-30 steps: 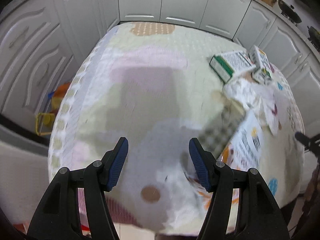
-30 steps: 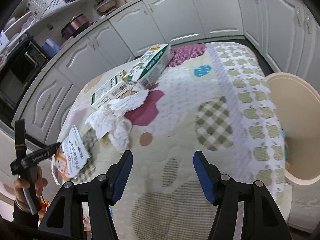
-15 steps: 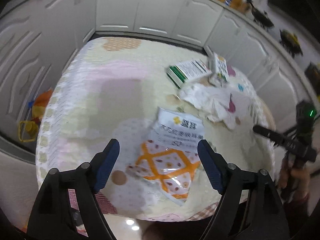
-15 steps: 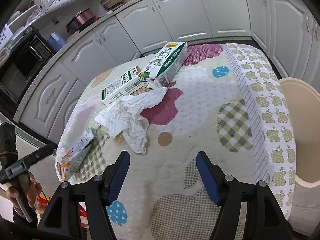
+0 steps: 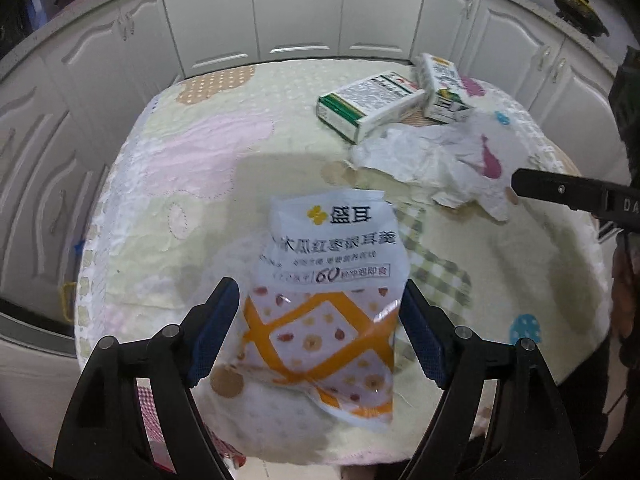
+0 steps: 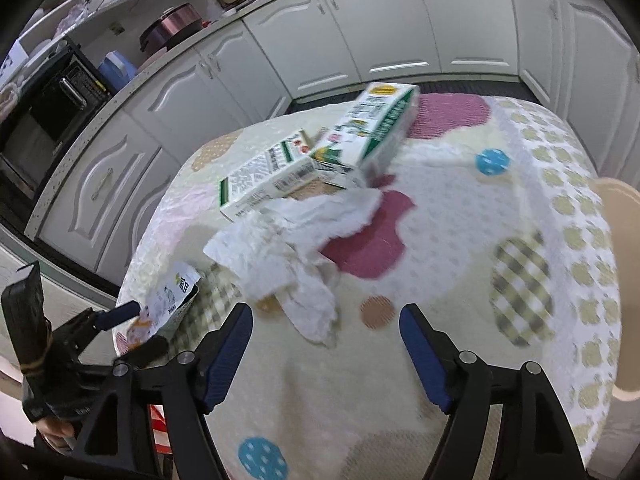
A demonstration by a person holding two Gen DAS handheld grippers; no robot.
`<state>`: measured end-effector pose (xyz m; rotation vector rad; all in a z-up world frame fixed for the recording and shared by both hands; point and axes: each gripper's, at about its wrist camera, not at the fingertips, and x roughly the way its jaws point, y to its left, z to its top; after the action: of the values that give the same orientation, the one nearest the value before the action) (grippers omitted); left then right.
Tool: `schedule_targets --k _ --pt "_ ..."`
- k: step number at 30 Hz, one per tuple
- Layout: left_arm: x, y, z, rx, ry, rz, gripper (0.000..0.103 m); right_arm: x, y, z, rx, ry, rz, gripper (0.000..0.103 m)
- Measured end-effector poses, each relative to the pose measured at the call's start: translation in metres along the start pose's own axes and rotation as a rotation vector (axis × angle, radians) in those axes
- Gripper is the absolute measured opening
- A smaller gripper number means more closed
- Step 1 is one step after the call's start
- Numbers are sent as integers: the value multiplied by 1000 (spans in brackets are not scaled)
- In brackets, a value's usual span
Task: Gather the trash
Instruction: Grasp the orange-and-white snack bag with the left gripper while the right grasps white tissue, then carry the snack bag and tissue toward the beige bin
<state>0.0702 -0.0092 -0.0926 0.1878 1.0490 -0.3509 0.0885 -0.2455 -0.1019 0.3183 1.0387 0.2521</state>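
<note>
A white and orange snack bag (image 5: 328, 280) lies flat near the table's front edge. My left gripper (image 5: 320, 332) is open with its blue pads on either side of the bag's lower half, not closed on it. Behind it lie crumpled white paper (image 5: 436, 160) and two green-and-white cartons (image 5: 368, 104) (image 5: 442, 84). In the right wrist view my right gripper (image 6: 326, 356) is open and empty, just in front of the crumpled paper (image 6: 288, 248). The cartons (image 6: 268, 176) (image 6: 372, 128) lie behind the paper, and the bag (image 6: 168, 300) sits at the left between the left gripper's fingers.
The round table has a patchwork quilted cover (image 5: 200, 152). White kitchen cabinets (image 5: 296, 8) curve behind it. A beige bin rim (image 6: 624, 280) stands at the table's right side in the right wrist view. The right gripper's black arm (image 5: 576, 196) reaches in from the right.
My left gripper moved forward and down, so the snack bag now lies between its open fingers. My right gripper moved closer to the crumpled paper. Both stayed open.
</note>
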Motion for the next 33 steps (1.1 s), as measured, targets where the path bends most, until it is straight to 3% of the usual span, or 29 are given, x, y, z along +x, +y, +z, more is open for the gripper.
schedule_targets --k 9,12,13,14,17,21,25,33 --pt "22 19 2 -122 54 -35 80 61 35 29 -133 63 -33 77" --pt "22 24 -2 -157 37 -50 77 68 37 31 -172 10 -60 78" --pt "22 24 -3 -155 36 -48 71 67 36 30 -178 -6 -74 71" --pt "21 23 -3 -148 31 -38 68 65 36 28 -188 -12 -98 49" --pt "17 20 -5 -135 16 -37 63 61 35 26 -217 0 -93 26" --pt "6 13 -4 -115 -23 -31 62 37 24 19 -187 -18 -43 23" --pt "-7 4 1 -111 -54 -48 62 -1 3 14 -94 -66 65 23" --pt "-21 -27 16 -80 -98 -74 62 -54 -29 5 24 -140 149 23"
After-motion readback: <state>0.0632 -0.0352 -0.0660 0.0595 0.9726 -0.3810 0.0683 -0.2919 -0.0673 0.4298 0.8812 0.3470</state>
